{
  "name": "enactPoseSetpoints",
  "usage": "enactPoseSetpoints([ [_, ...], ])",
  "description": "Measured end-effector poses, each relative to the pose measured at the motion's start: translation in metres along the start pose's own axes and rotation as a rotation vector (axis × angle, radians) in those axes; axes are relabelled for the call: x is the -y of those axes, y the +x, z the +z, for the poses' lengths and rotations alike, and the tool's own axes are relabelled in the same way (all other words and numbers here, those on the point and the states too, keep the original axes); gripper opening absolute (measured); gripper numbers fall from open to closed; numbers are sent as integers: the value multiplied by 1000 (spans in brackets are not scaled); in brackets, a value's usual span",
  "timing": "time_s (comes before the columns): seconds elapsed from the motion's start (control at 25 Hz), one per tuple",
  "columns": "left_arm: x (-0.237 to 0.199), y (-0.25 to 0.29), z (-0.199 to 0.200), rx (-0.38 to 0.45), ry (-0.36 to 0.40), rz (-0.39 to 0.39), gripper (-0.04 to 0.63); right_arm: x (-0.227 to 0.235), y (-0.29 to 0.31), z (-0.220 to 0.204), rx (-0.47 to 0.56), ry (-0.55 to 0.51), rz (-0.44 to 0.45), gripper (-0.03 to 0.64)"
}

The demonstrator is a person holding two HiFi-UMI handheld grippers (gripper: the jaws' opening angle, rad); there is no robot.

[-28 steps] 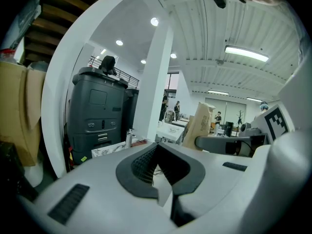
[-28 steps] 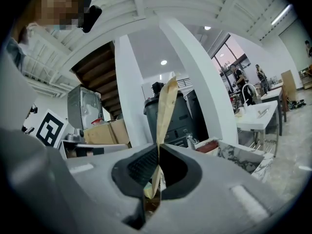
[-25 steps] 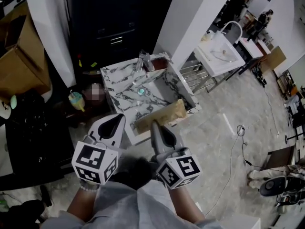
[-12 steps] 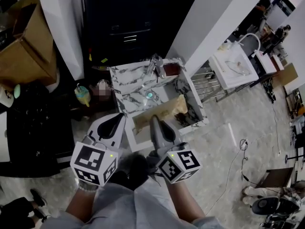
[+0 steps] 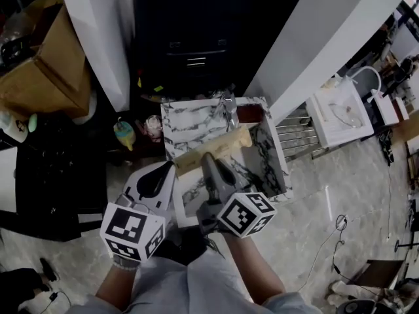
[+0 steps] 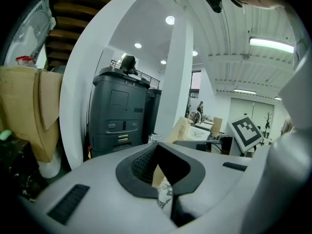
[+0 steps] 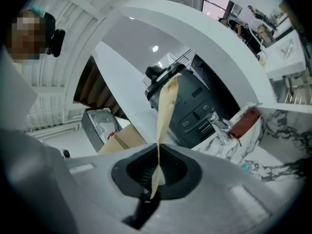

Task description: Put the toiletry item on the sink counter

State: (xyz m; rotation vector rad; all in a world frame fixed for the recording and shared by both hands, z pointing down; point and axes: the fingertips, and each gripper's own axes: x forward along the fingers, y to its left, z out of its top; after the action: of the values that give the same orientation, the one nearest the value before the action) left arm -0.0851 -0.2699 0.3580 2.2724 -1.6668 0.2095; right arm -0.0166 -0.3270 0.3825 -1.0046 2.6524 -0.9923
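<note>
A big dark cabinet (image 5: 196, 38) with drawers stands at the back. A wide white post (image 5: 327, 51) leans across the right side. A brown cardboard box (image 5: 46, 70) sits far to the left.

In the middle is the sink counter (image 5: 190, 124). It is white stone with dark wavy lines, and it has a bowl sunk into it. A second sink (image 5: 337, 113), plain white, stands well apart on the right.

The person holds both tongs out in front, low in the head view. The right gripper (image 5: 209, 162) reaches over the near edge of the counter. Its jaws are pressed tight on a tan bag (image 5: 216, 149), which is flat and thin like paper. In the right gripper view the bag (image 7: 165, 116) shows as a skinny strip going up from the jaws (we see it from its edge). From the head view the bag lies sideways across the middle of the counter, over the bowl. I cannot tell if it touches the stone.

The left gripper (image 5: 159, 175) is just beside the right one, near the counter's left front corner. In the left gripper view its jaws have only a thin slit between them, and they hold nothing. A bit of tan and a bit of stone show through the slit.

A shiny tap (image 5: 228, 103) stands at the back of the bowl. A small red-brown thing (image 5: 250, 113) lies just beside it on the counter. A little blue-green drain (image 7: 245, 167) sits in the bowl.
</note>
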Motion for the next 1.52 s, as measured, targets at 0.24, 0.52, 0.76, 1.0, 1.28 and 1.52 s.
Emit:
enactPoseSetpoints([
  [0.24, -14, 17, 6, -9, -13, 89, 5, 18, 50, -3, -70, 87, 74, 2],
  [0.52, -22, 34, 8, -29, -31, 174, 5, 44, 94, -13, -145, 198, 118, 2],
  [0.76, -22, 50, 9, -26, -40, 205, 5, 76, 123, -30, -197, 325, 114, 2],
  [1.0, -23, 63, 7, -38, -39, 226, 5, 103, 144, -48, -226, 400, 83, 2],
  [1.28, -24, 67, -2, -76, -18, 257, 5, 132, 164, -69, -212, 545, 35, 2],
  [1.52, -29, 73, -4, -79, -23, 277, 5, 155, 178, -86, -186, 613, -19, 2],
])
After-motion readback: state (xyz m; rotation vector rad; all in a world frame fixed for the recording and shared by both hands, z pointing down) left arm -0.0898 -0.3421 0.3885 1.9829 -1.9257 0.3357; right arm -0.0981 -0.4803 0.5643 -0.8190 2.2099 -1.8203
